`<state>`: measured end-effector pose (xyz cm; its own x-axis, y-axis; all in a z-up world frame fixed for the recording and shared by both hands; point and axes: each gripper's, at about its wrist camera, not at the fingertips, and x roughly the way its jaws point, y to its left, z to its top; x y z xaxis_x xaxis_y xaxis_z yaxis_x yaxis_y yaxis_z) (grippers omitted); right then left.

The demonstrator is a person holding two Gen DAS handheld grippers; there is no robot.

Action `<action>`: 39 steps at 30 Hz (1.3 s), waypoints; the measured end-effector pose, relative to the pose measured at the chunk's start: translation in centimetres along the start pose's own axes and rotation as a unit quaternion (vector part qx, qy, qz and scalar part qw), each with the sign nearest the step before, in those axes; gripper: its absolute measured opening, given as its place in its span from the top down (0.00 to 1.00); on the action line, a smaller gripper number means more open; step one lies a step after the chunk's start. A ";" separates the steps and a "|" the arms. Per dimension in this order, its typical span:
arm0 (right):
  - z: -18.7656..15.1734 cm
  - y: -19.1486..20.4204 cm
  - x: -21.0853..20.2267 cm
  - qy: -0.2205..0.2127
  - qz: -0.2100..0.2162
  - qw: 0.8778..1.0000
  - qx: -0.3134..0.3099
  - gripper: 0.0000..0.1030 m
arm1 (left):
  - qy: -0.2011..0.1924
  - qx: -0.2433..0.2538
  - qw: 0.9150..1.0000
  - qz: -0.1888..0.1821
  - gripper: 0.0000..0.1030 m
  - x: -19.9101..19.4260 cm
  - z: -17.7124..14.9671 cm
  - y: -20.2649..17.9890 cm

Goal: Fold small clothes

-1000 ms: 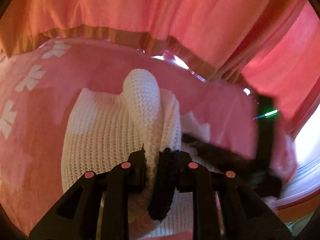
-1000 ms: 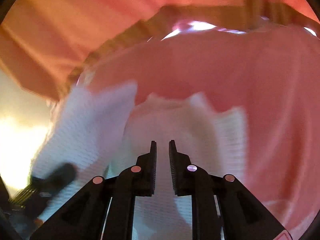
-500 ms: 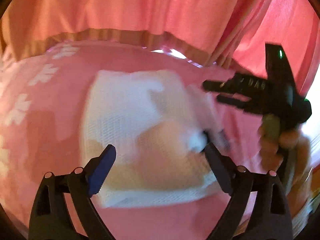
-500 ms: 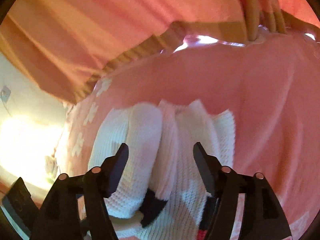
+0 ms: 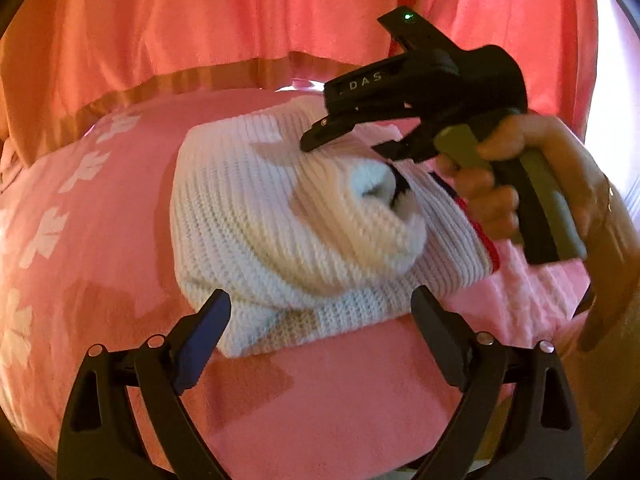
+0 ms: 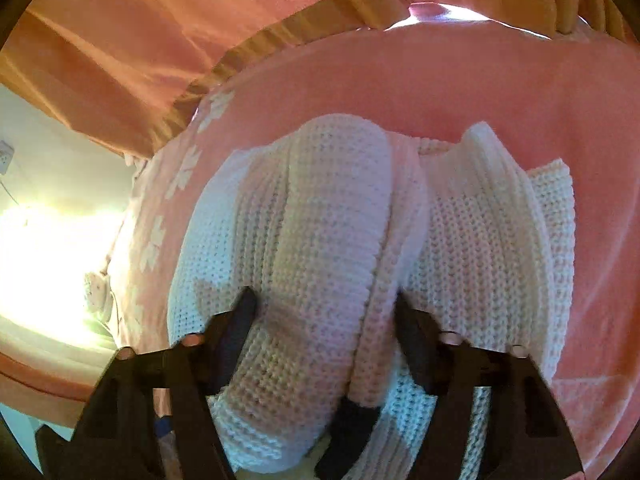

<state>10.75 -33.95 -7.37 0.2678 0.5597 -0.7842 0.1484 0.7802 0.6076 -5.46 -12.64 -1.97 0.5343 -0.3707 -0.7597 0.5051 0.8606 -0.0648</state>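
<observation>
A white knit sweater (image 5: 280,216) with a black cuff and a red-blue trim lies folded on a pink blanket (image 5: 320,392). My left gripper (image 5: 320,320) is open and empty, just in front of the sweater's near edge. My right gripper (image 6: 324,320) is open with its fingers either side of a raised sleeve fold of the sweater (image 6: 332,220). It also shows in the left wrist view (image 5: 344,142), held in a hand above the sweater's far right side.
Orange-pink curtains (image 5: 240,20) with a tan hem hang behind the bed. The blanket has white flower prints (image 5: 44,236) on the left. A bright lit floor area (image 6: 48,260) lies beyond the bed's left edge.
My left gripper let go of the sweater, opened wide and backed off. My right gripper opened and moved over the sleeve fold. The sweater now lies flatter on the blanket.
</observation>
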 end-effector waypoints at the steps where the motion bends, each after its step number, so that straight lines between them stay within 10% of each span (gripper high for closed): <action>1: 0.0 -0.3 -0.2 -0.002 0.004 1.000 -0.001 0.80 | 0.007 0.003 1.000 0.010 0.13 0.3 -0.3 0.1; 8: -0.9 -3.3 -7.1 -0.075 0.092 0.993 0.031 0.83 | 0.041 -0.070 0.997 -0.003 0.49 1.7 0.7 4.0; 12: -1.8 -6.4 -3.4 -0.005 -0.023 0.999 0.045 0.65 | 0.040 -0.063 0.997 -0.013 0.47 2.0 0.7 3.7; 17: -4.9 -3.4 -8.8 -0.070 0.006 0.998 0.001 0.46 | 0.017 -0.032 0.999 -0.011 0.14 0.8 0.4 2.0; 24: -12.2 0.6 -8.2 -0.034 0.057 0.997 -0.035 0.46 | 0.025 -0.038 0.999 -0.026 0.19 1.7 -0.9 2.4; 26: -13.1 0.5 -6.7 -0.016 0.039 0.999 -0.030 0.53 | 0.026 -0.042 0.998 -0.025 0.36 2.0 -1.0 2.8; 27: -13.2 0.6 -6.0 -0.013 0.030 0.999 -0.027 0.90 | 0.028 -0.045 0.998 -0.025 0.43 2.1 -1.0 3.0; 29: -13.2 0.4 -6.4 -0.023 0.019 0.999 -0.014 0.91 | 0.033 -0.048 0.998 -0.021 0.78 2.2 -0.4 3.7; 31: -13.3 0.7 -9.5 -0.073 0.027 0.997 -0.009 0.92 | 0.048 -0.065 0.996 -0.041 0.89 1.9 -0.1 5.1; 34: -14.5 0.1 -11.9 -0.107 0.021 0.994 0.011 0.92 | 0.064 -0.056 0.995 -0.044 0.91 1.2 -0.5 6.0; 39: -15.3 -2.2 -6.4 -0.034 -0.036 0.997 0.056 0.91 | 0.082 -0.033 0.995 -0.039 0.91 1.9 -2.0 5.9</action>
<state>-5.88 -34.92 -5.62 0.3167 0.4800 -0.8181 0.2736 0.7796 0.5633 -2.88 -7.58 -5.08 0.3749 -0.3804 -0.8454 0.4918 0.8547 -0.1665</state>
